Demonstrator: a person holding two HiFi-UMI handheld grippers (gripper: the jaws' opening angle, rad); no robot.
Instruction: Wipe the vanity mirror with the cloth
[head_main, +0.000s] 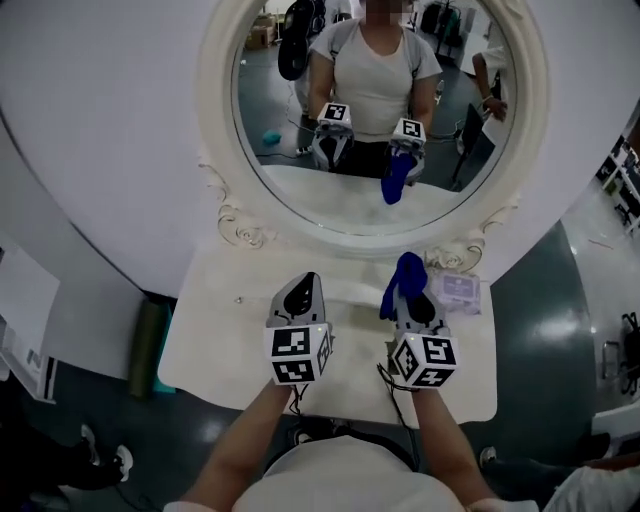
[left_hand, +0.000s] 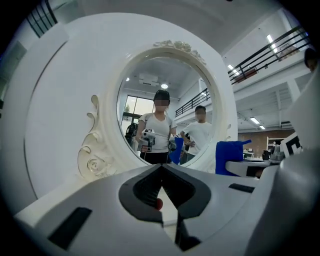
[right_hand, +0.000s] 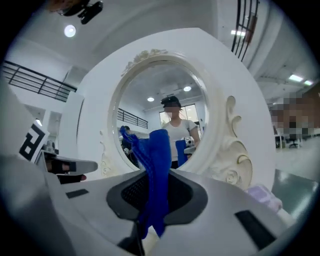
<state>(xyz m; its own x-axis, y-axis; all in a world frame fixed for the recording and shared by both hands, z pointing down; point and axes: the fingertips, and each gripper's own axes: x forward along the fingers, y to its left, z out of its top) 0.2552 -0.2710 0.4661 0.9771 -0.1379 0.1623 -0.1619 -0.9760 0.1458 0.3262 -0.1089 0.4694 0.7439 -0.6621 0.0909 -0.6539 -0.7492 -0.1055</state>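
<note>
While you hold both grippers low in front of the vanity mirror, the head view shows them side by side over the white table below the mirror's carved lower rim. Your right gripper sits below the mirror's right half, with the blue cloth standing up from its tip. Only your right gripper view shows the grasp itself: the jaws are clenched on the cloth, which rises in a fold between them and hangs below. Your left gripper sits below the mirror's middle. Its own view shows the jaws pressed together with no object in them. A pale lavender packet lies by the mirror's lower right scroll.
</note>
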